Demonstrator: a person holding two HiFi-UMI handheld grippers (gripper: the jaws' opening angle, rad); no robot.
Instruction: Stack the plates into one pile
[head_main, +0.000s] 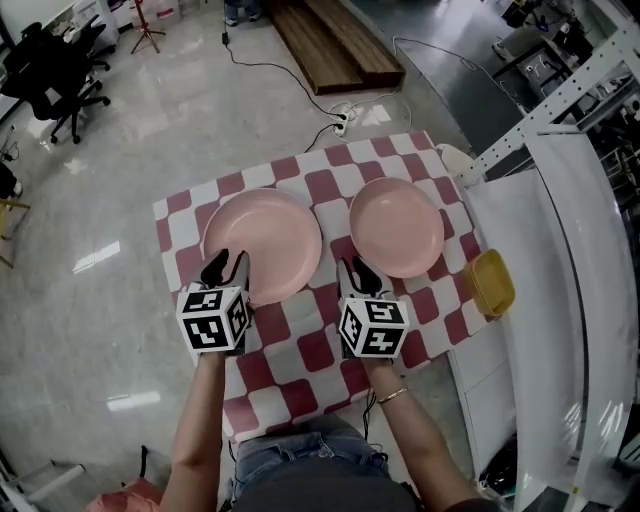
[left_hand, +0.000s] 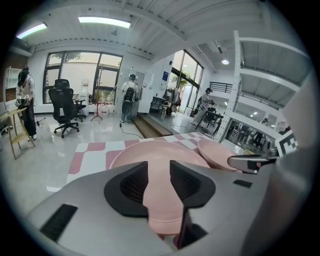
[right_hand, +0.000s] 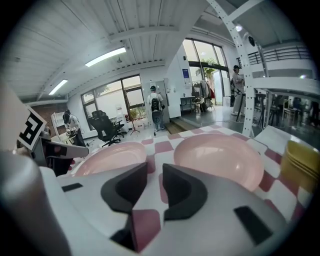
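Two pink plates lie side by side on a red-and-white checked cloth (head_main: 300, 350). The larger left plate (head_main: 262, 243) (left_hand: 150, 150) (right_hand: 112, 157) has my left gripper (head_main: 225, 262) (left_hand: 159, 172) hanging open just over its near rim; the plate shows through the gap, and the pads do not press on it. The right plate (head_main: 396, 226) (right_hand: 220, 155) (left_hand: 217, 152) sits apart from it. My right gripper (head_main: 357, 272) (right_hand: 155, 182) stands open above the cloth, short of the right plate's near left rim, with nothing between its fingers.
A yellow container (head_main: 491, 282) (right_hand: 302, 167) sits at the table's right edge. A white rack with a sloping panel (head_main: 560, 200) stands close on the right. Beyond the table are bare floor, a cable (head_main: 300, 80) and office chairs (head_main: 60, 70).
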